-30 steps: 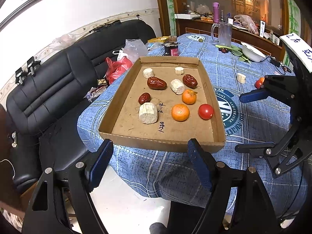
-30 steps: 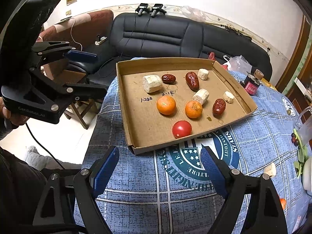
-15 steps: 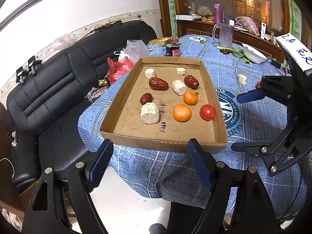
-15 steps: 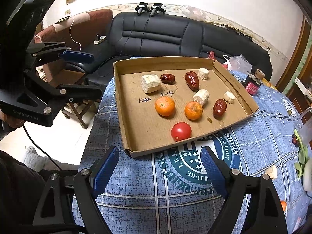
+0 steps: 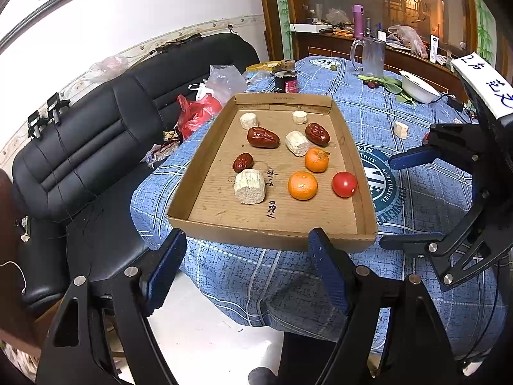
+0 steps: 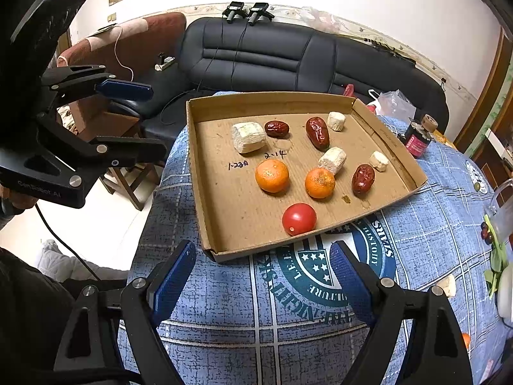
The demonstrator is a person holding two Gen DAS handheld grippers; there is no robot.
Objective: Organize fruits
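A shallow cardboard tray (image 5: 272, 239) (image 6: 272, 104) lies on the blue tablecloth. It holds two oranges (image 5: 302, 185) (image 6: 272, 175), a red tomato (image 5: 344, 184) (image 6: 298, 218), three dark red dates (image 5: 262, 137) (image 6: 317, 132) and several pale chunks (image 5: 249, 186) (image 6: 248, 137). My left gripper (image 5: 245, 247) (image 6: 155, 120) stands open just short of the tray's near wall, holding nothing. My right gripper (image 6: 263, 253) (image 5: 389, 203) is open and empty over the cloth beside the tray's tomato side.
One pale chunk (image 5: 400, 130) (image 6: 449, 284) lies loose on the cloth beyond the tray. A dark jar (image 5: 286, 81), a glass mug (image 5: 372, 56), a white bowl (image 5: 418, 88) and greens sit farther back. A black sofa (image 6: 288, 54) borders the table.
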